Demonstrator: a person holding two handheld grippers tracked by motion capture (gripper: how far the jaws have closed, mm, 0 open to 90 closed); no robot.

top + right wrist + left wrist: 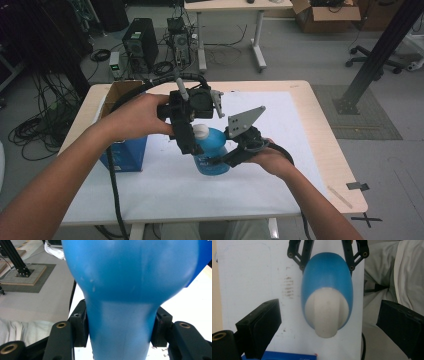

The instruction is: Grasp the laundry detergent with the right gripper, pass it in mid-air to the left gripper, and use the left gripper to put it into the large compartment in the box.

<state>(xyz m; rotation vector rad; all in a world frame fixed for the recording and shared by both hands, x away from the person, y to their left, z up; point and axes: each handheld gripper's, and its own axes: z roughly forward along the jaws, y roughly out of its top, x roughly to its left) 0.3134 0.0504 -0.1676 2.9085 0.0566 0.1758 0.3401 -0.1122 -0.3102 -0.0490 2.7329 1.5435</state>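
Clamping the blue bottle at its narrow waist, the right gripper holds it above the white mat, while the left gripper stands wide open on either side of the white cap. Bottle plastic is smooth and rounded; its label is unreadable. Left, a blue box sits on the table.

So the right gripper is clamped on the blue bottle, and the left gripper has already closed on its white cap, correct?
Not quite. The left gripper is open: in the left gripper view its jaws stand wide apart on either side of the white cap, touching nothing. The right gripper is indeed clamped on the blue bottle, as the right gripper view shows.
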